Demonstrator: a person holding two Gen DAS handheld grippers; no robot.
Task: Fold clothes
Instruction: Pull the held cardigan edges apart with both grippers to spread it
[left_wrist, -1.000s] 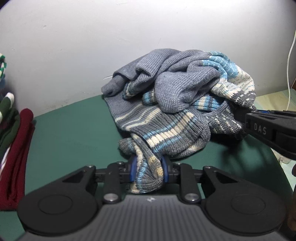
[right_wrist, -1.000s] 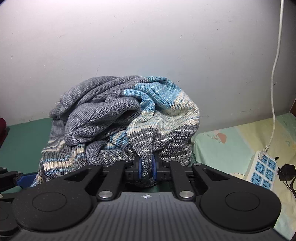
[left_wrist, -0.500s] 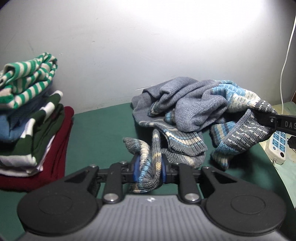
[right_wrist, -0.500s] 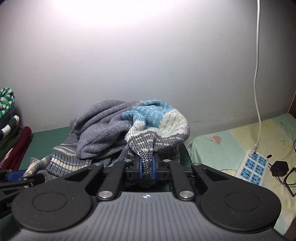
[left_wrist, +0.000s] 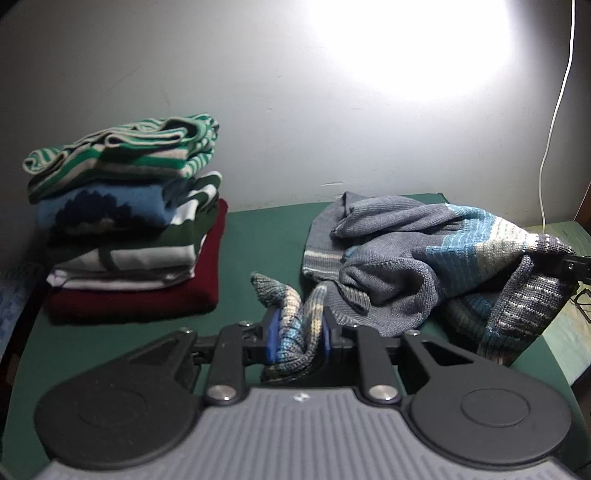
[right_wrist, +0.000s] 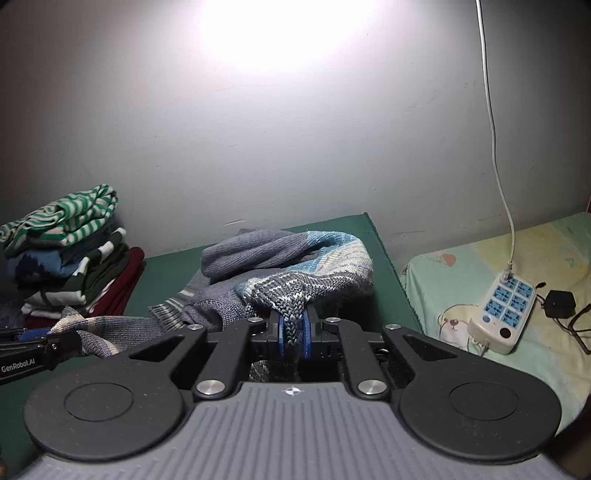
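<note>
Both of my grippers are clamped on the grey-and-blue striped knit sweater (left_wrist: 424, 254): the left gripper (left_wrist: 297, 334) pinches a bunched striped edge, the right gripper (right_wrist: 291, 334) a marled grey fold. Most of the sweater lies crumpled on the green mat (left_wrist: 258, 243), right of the stack of folded clothes (left_wrist: 129, 221).

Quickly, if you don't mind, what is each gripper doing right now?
Left gripper: closed on a bunched edge of the grey striped sweater.
Right gripper: closed on another edge of the same sweater.
</note>
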